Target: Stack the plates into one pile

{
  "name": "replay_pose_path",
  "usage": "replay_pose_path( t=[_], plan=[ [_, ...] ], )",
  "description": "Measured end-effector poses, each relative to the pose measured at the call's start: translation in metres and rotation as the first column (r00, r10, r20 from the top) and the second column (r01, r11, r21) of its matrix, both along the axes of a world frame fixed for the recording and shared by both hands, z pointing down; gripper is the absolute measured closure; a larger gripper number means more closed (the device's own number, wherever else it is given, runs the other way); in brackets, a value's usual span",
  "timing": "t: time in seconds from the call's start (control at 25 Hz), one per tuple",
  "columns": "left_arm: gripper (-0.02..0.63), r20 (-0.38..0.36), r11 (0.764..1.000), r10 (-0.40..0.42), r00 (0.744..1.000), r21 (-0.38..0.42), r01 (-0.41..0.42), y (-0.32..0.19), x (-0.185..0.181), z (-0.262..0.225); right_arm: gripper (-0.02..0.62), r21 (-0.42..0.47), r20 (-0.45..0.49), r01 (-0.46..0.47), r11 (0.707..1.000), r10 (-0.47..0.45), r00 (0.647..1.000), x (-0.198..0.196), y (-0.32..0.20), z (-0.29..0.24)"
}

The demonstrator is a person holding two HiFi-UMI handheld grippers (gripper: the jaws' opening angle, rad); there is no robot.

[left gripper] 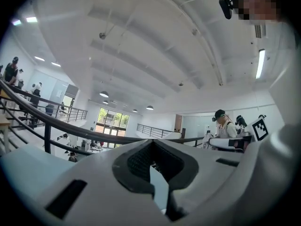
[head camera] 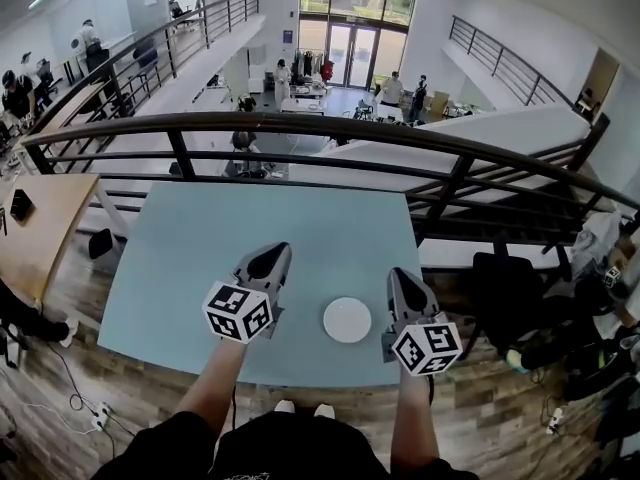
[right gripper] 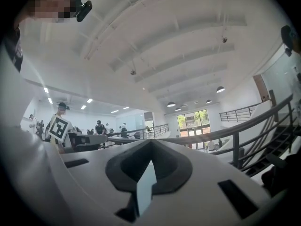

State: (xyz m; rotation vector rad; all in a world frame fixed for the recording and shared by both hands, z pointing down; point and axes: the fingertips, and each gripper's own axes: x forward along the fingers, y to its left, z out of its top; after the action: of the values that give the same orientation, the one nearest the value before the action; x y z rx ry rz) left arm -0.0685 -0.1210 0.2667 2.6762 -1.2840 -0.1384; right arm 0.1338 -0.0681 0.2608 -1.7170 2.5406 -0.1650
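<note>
On inspection from the head view, the left hand-held gripper (head camera: 270, 260) and the right hand-held gripper (head camera: 404, 286) were both held above the near part of the pale blue-green surface (head camera: 200, 248), each pointing toward 12 o'clock and away from the person. The left gripper view showed the left hand-held gripper (left gripper: 153, 163) with its jaws closed together and nothing between them. The right gripper view showed the same for the right hand-held gripper (right gripper: 147, 166): jaws together, nothing held. Both gripper views looked out level over a dark railing (head camera: 300, 128) into a large bright hall, not down at the surface. A white plate (head camera: 347, 320) lay flat on the surface near its 6 o'clock edge, between the two hand-held grippers. The left one appeared at about 10 o'clock from it and the right one at about 2 o'clock. Neither was touching it. Whether this was a single plate or several stacked could not be told from above. The marker cube (head camera: 237, 311) of the left hand-held gripper sat at 9 o'clock from the plate. The rest of the surface carried nothing that could be made out.
</note>
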Motion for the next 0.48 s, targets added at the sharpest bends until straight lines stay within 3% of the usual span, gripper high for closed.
replay_pose_path(
  t=[0.48],
  plan=[
    [0.598,0.025,0.998,-0.021,0.999,0.062,0.019,0.003,0.021,-0.029,0.589,0.045,-0.033,0.007,0.999,-0.005,0.999,0.016,0.000,-0.026]
  ],
)
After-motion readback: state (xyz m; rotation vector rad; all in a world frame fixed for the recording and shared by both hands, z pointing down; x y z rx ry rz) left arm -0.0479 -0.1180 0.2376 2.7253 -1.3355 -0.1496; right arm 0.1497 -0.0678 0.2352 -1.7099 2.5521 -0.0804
